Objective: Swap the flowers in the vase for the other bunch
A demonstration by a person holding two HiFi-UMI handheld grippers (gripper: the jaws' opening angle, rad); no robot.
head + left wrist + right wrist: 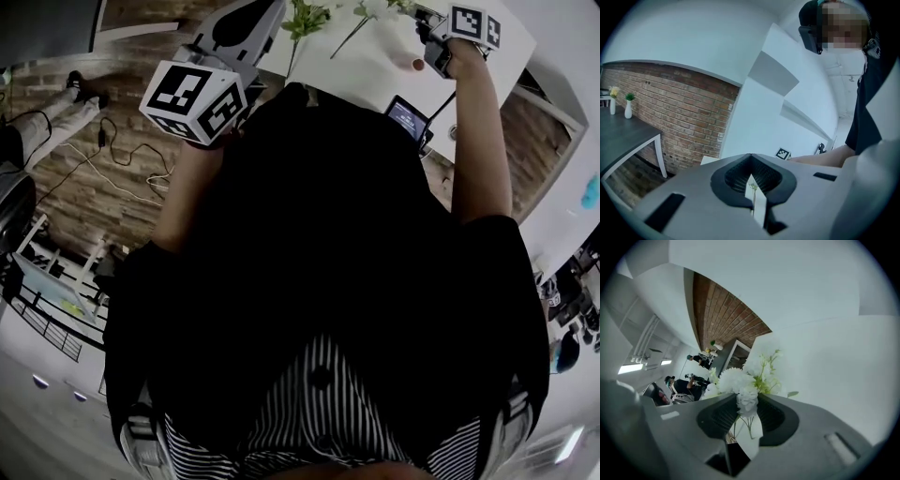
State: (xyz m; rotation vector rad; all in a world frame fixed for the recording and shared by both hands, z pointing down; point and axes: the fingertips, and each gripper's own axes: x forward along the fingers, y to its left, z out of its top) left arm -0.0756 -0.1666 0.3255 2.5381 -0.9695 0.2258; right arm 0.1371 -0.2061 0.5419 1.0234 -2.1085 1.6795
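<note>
In the head view a white table (375, 66) lies at the top. A green bunch (304, 19) lies on it, just right of my left gripper (246, 30). In the left gripper view those jaws meet at the tips; a thin stem (753, 193) shows in the slit behind them, and I cannot tell if it touches them. My right gripper (427, 26) is at the top right beside a bunch of white flowers (373, 9). In the right gripper view the white flowers (736, 380) fill the space ahead. Its jaws (748, 405) stand slightly apart, with a bloom and thin stems between them, not pinched.
A small pink thing (410, 63) sits on the white table near my right gripper. A phone-like device (407, 118) hangs at the table's near edge. Cables (112, 150) trail over the wooden floor at left. A dark table with two small vases (628, 107) stands by the brick wall. People (686, 385) are in the distance.
</note>
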